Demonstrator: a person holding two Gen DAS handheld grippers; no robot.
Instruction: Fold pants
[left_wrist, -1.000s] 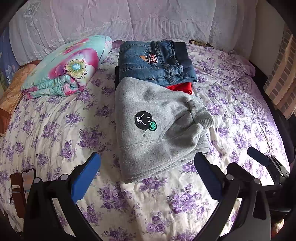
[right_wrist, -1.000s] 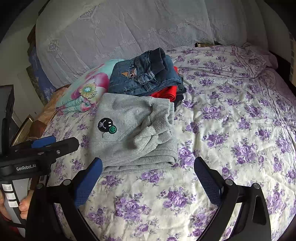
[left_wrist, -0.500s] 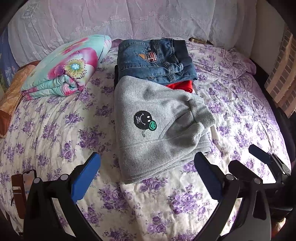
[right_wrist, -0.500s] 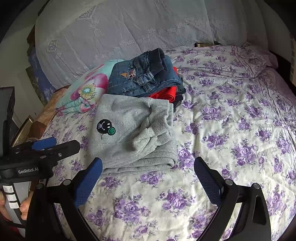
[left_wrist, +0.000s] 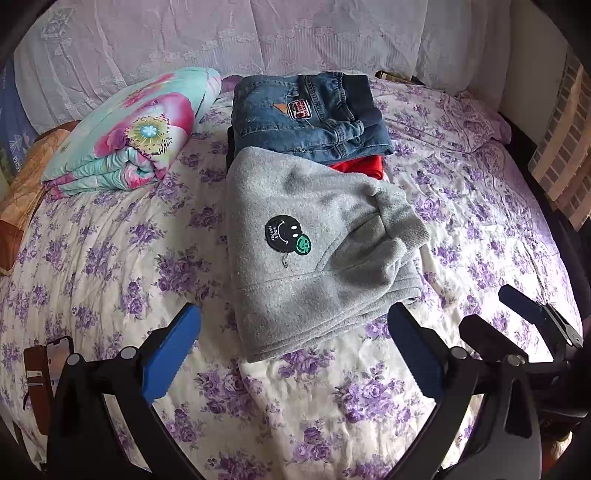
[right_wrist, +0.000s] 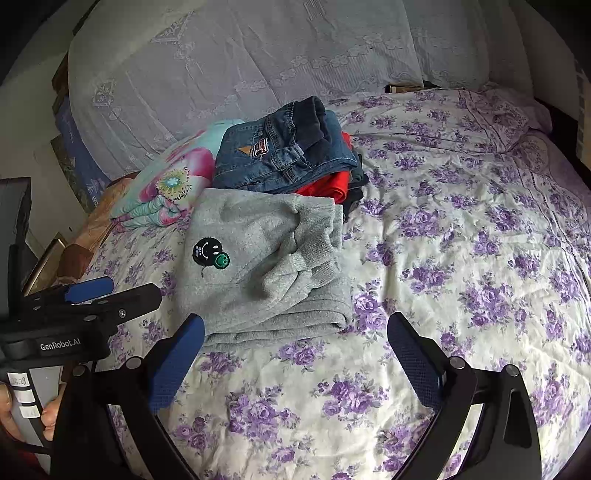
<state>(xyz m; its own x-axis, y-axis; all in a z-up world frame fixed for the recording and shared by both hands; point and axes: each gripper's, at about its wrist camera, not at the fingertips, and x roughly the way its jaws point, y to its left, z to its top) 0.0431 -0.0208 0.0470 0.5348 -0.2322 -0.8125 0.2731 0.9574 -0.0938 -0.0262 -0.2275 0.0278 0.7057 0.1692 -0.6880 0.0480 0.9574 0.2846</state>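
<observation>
Purple-flowered bedding (left_wrist: 110, 258) covered the whole bed, with pale lace pillows (left_wrist: 258, 33) along its far edge. At the centre lay the grey pants (left_wrist: 314, 251), folded into a thick block, the smiley patch (left_wrist: 287, 234) facing up and the ribbed cuffs bunched toward 3 o'clock. Directly beyond them, at 12 o'clock, folded jeans (left_wrist: 306, 114) sat on a red garment (left_wrist: 364, 166); a folded floral quilt (left_wrist: 125, 136) lay at 10 o'clock.

Compared with a second earlier, little had changed: the pants sat a touch higher in the left view, and both tools had kept their jaws spread wide and empty, clear of the cloth.

The left gripper (left_wrist: 293, 354) hung just short of the pants' near edge, released. The right gripper (right_wrist: 295, 365) was likewise released, over bare sheet at the pants' 5 o'clock.

Only the left view showed a phone (left_wrist: 55, 362) lying on the sheet at 8 o'clock, and a brick wall (left_wrist: 565, 147) at 3 o'clock. Only the right view showed the person's hand (right_wrist: 22, 413) gripping the left tool's handle at 8 o'clock, and the pants' stacked layers along their near edge.
</observation>
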